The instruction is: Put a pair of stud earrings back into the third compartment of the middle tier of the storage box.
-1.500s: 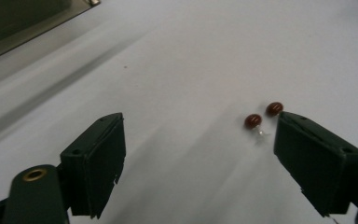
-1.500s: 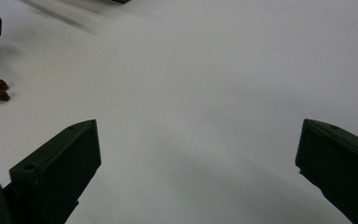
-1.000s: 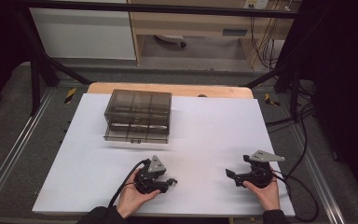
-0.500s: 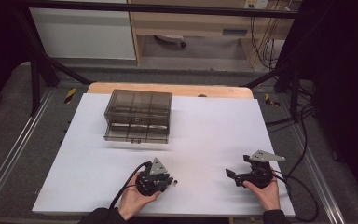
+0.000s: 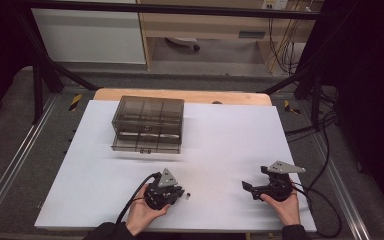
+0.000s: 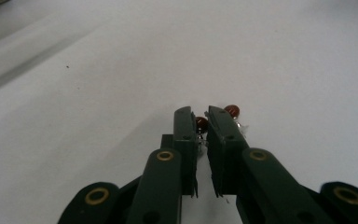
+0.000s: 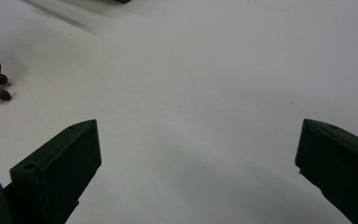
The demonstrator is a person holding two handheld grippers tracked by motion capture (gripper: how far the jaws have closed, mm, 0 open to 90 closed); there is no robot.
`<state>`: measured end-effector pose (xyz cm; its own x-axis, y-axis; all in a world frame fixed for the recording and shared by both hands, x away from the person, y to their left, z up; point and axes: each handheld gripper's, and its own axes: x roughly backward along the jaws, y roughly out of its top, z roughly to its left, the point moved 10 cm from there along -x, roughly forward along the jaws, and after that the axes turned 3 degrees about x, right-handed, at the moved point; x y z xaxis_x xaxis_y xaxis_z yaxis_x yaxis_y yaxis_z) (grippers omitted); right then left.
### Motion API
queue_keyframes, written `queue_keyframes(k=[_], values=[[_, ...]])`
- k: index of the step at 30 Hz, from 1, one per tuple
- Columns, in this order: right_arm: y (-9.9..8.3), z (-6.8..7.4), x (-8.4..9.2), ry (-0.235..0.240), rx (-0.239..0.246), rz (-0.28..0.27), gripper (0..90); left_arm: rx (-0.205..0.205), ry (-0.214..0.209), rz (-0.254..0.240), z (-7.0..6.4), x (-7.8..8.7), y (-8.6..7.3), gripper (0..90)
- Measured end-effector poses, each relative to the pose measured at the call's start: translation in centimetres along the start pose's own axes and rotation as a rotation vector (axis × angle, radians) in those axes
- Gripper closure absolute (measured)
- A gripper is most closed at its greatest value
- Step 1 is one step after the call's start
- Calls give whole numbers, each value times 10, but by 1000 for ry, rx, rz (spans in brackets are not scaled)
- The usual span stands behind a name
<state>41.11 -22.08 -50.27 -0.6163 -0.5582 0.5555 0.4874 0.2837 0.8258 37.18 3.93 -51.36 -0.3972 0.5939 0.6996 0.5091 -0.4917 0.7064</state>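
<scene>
Left gripper had its black jaws drawn nearly together, pinching a small red bead-like bulb at the tips. A second small red bulb lay on the white table sheet just beside them. The right gripper hovered with jaws spread wide, nothing between them, well apart from the left. Farther back stood a smoky translucent plastic drawer box, nothing blocking the way to it. Both hands reached in from the near edge, each gripper low over the sheet.
</scene>
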Motion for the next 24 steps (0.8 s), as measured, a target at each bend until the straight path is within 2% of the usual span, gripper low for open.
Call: queue_keyframes(k=[7, 17, 24], values=[[0, 0, 0, 2, -1, 0, 8, 0, 1, -11, 4, 8, 4, 815], [0, 0, 0, 2, 0, 4, 8, 32, -1, -19, 14, 17, 8, 815], [0, 0, -1, 2, -1, 4, 8, 31, -2, -7, 19, 22, 11, 815]])
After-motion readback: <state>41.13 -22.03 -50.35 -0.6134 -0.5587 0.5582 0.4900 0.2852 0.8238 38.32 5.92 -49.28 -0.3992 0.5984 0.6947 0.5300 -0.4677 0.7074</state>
